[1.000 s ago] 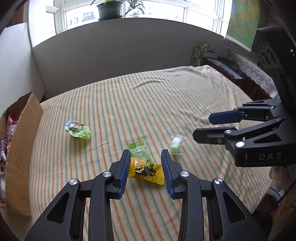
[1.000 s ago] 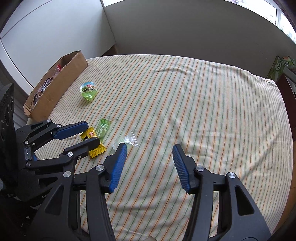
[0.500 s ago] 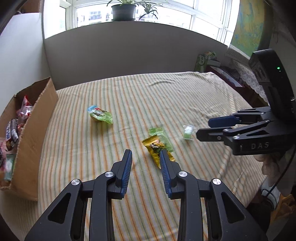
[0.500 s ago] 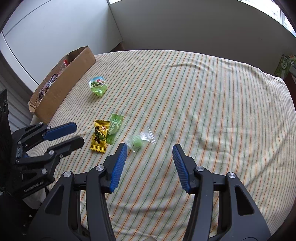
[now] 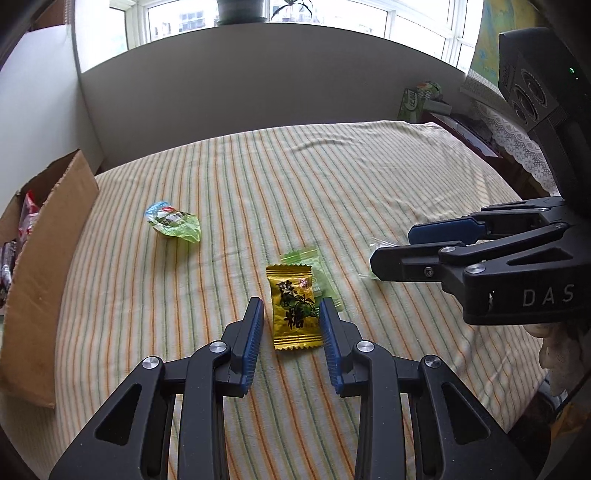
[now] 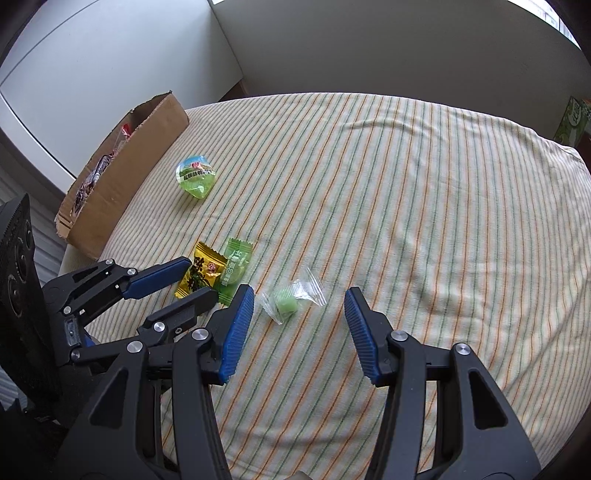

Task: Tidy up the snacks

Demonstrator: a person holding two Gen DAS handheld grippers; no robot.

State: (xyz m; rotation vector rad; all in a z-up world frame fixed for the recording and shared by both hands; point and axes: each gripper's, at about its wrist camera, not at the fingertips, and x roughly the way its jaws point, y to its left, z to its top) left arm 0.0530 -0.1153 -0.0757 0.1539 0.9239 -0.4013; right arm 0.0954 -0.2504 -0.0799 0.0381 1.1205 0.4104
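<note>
The left gripper (image 5: pixel 291 321) stood spread astride the yellow candy (image 5: pixel 294 308), which lay on the cloth (image 5: pixel 369 177) lengthwise along its fingers, while the right gripper (image 6: pixel 299 314), also spread, hung nearer the clear-wrapped green sweet (image 6: pixel 286 303).

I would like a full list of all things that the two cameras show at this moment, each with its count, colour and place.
yellow candy: 1, gold wrapper with dark print, on the cloth between the left jaws
green candy: 1, light green wrapper, beside and partly under the yellow one
clear packet: 1, clear with a green cube, ahead of the right jaws
jelly cup: 1, green with printed lid, nearer the box
cardboard box: 1, brown, left edge, holds snacks
tablecloth: 1, cream with green and orange stripes
potted plant: at least 1, on the windowsill
left gripper: black with blue pads, open
right gripper: the same, open
</note>
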